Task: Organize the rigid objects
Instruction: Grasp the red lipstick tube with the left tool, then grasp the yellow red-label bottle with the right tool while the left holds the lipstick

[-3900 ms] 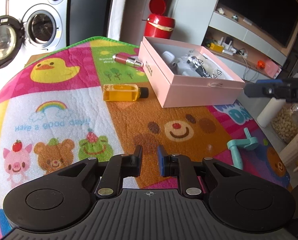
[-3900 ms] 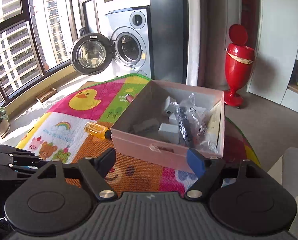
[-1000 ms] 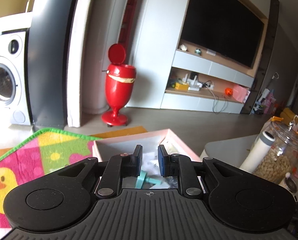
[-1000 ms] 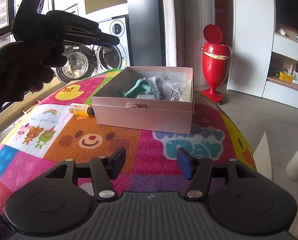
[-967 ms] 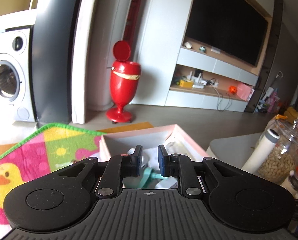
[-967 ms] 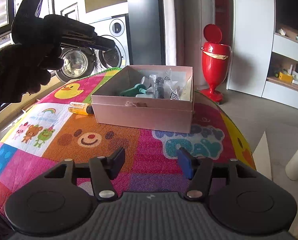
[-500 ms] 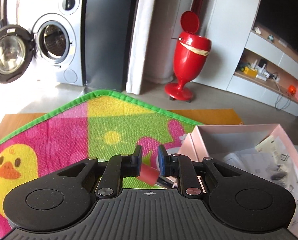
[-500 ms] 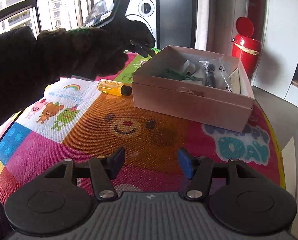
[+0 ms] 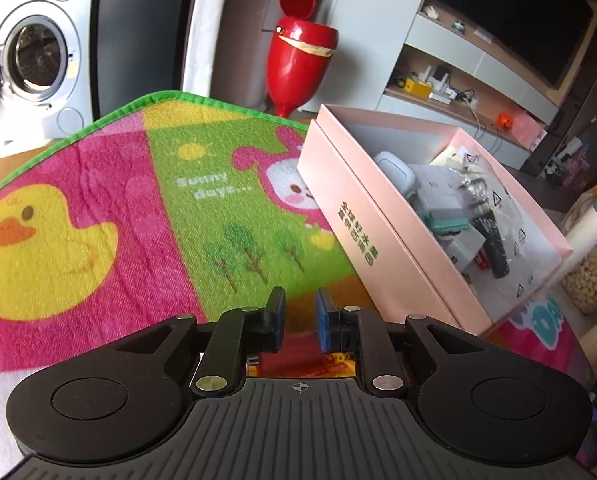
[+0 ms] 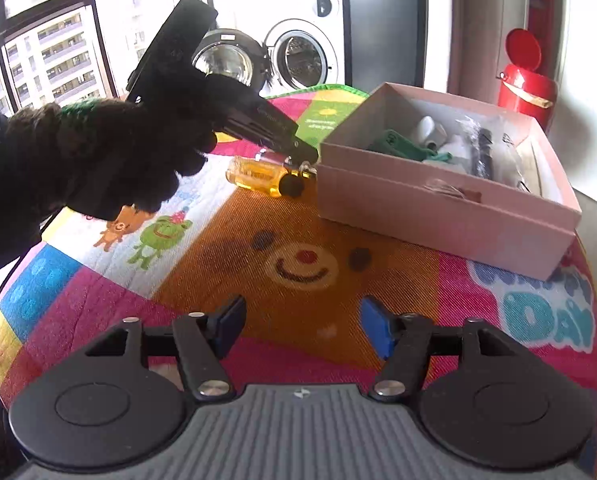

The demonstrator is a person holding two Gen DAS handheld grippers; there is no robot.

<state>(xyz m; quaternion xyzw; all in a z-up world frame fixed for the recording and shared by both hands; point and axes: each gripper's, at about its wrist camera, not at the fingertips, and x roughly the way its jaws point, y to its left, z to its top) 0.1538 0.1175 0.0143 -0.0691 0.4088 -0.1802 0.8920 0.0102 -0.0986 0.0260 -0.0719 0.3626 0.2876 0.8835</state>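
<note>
A red tube (blurred, silver end showing in the right view) sits pinched in the left gripper, above the amber bottle lying on the cartoon mat just beside the pink box. The right gripper hovers well back, jaws spread wide.

a home — washing machine by the window, wall tv, red pedal bin, cartoon mat.
</note>
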